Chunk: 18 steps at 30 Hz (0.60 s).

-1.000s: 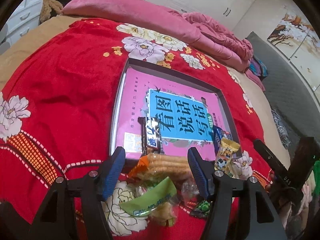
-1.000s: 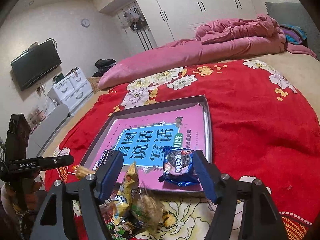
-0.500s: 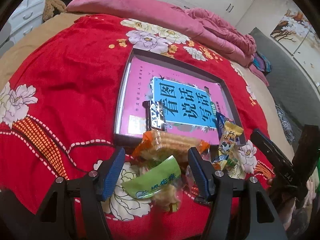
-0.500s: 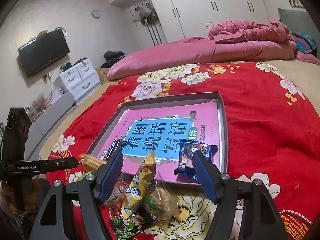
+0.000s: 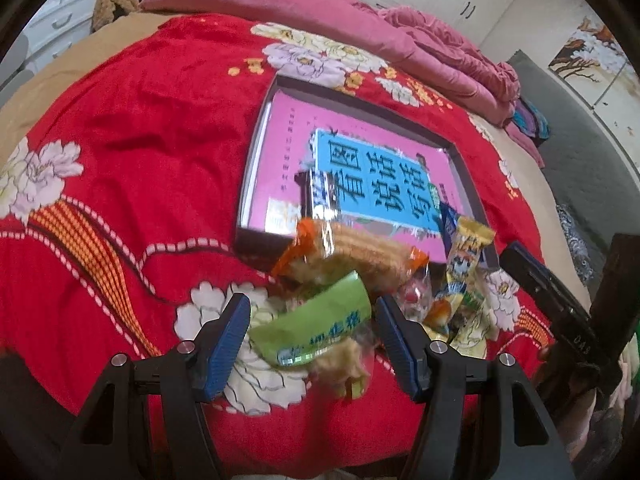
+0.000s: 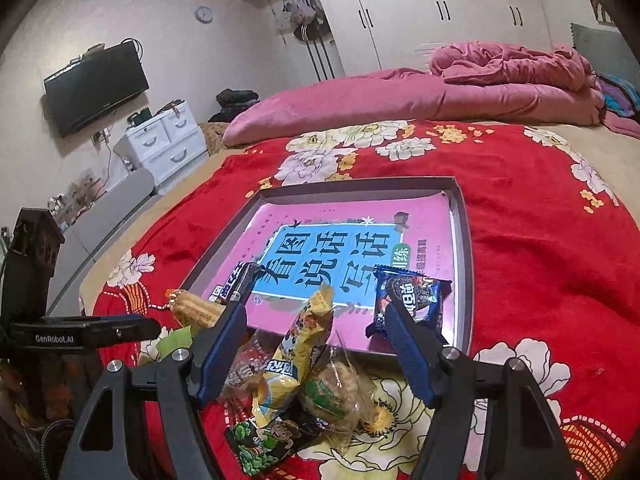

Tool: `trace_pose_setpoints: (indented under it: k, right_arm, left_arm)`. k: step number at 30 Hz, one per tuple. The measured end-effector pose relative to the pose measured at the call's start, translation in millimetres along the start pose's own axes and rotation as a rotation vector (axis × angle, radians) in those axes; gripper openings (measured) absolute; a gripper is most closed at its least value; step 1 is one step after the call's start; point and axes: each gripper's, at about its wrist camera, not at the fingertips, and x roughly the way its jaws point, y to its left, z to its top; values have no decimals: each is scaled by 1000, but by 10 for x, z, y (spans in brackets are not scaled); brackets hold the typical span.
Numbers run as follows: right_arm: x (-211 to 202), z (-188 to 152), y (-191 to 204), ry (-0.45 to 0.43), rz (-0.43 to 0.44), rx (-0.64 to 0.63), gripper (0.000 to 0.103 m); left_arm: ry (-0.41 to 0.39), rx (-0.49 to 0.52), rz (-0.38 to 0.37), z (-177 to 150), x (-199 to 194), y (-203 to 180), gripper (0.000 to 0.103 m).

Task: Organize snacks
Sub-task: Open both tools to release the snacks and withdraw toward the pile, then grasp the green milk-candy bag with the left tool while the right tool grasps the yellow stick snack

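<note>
Jaws: left gripper (image 5: 312,338) spread over green packet (image 5: 316,330) | right gripper (image 6: 316,346) spread, empty

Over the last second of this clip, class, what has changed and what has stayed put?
Both grippers have eased back toward the loose snack pile. The left gripper now straddles the green packet; the right gripper frames the yellow packet. Nothing was gripped or released. The tray, its cookie pack and jaw openings stayed unchanged.

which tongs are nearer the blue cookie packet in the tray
Right. The right tongs hover open with one fingertip right in front of the blue cookie packet. The left tongs straddle the green snack packet, outside the grey tray.
</note>
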Motion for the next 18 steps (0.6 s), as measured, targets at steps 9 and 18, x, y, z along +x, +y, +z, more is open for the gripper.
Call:
trace_pose_setpoints:
  k: [9,18]
  right_arm:
    - [83,-50,98,28,-11,-46,71]
    - [95,-55,96,24,18,-27,71]
  left_arm:
    - [60,16,11,-227,131,-110,67]
    - [113,3,14,-388,262,-151,67]
